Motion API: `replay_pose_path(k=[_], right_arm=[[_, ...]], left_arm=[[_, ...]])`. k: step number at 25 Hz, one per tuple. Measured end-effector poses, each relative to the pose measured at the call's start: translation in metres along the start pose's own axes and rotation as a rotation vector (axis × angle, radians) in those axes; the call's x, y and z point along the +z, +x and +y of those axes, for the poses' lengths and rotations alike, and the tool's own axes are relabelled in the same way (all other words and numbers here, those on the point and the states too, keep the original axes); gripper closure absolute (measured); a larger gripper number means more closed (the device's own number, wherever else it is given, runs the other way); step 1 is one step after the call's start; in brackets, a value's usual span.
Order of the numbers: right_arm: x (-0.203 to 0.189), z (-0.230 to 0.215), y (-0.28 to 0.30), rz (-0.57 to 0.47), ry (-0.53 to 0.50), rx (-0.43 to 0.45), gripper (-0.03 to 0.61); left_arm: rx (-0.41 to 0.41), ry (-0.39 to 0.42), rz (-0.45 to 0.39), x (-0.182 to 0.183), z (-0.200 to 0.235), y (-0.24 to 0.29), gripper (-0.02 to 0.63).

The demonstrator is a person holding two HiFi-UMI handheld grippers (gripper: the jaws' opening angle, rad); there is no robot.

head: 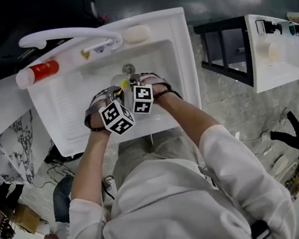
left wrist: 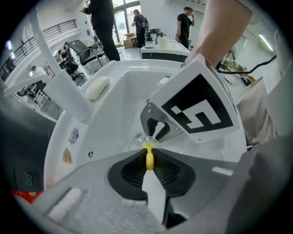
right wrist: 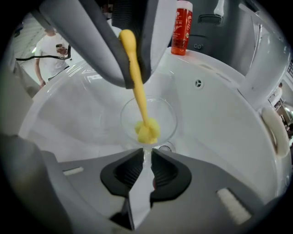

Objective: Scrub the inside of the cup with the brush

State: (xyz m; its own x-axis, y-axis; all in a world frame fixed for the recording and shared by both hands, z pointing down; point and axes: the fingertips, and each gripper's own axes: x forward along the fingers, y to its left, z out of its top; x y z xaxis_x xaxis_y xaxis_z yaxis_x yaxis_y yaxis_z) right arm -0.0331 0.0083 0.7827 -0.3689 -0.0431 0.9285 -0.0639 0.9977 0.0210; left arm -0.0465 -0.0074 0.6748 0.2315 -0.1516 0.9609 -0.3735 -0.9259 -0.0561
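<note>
Right gripper (right wrist: pixel 145 157) pinches the clear cup (right wrist: pixel 167 119), likely fragile and slippery, by its stem at twelve o'clock; left gripper (left wrist: pixel 149 154) clamps the brush (right wrist: pixel 146 130) by its stiff handle.

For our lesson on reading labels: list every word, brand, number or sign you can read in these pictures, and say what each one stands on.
No text here can be read with certainty.
Red bottle: white print, too blurred to read.
Stickers on the sink: too small to read.
Marker cubes: black-and-white square patterns, no words.
</note>
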Motion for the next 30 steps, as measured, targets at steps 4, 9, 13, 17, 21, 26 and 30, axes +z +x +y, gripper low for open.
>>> replay_pose_path(k=[4,9,13,17,21,26,30], right_arm=[[0.0,0.0,0.0,0.003,0.002,0.002,0.529],[0.0,-0.001,0.0,0.004,0.001,0.008,0.529],[0.0,-0.003,0.0,0.003,0.001,0.008,0.529],[0.002,-0.002,0.001,0.003,-0.001,0.011,0.529],[0.003,-0.002,0.001,0.002,-0.001,0.011,0.529],[0.003,-0.002,0.002,0.002,0.002,0.015,0.529],[0.004,-0.001,0.001,-0.003,0.002,0.013,0.529]], left_arm=[[-0.007,0.065,0.007,0.008,0.005,-0.001,0.577],[0.01,0.097,0.026,0.004,0.021,-0.004,0.577],[0.022,0.092,0.06,-0.011,0.031,-0.011,0.577],[-0.007,0.115,0.138,-0.035,0.024,-0.011,0.577],[-0.041,0.144,0.171,-0.038,0.017,-0.007,0.577],[-0.104,0.161,0.163,-0.03,0.002,0.004,0.575],[-0.121,0.155,0.133,-0.022,-0.007,0.014,0.575]])
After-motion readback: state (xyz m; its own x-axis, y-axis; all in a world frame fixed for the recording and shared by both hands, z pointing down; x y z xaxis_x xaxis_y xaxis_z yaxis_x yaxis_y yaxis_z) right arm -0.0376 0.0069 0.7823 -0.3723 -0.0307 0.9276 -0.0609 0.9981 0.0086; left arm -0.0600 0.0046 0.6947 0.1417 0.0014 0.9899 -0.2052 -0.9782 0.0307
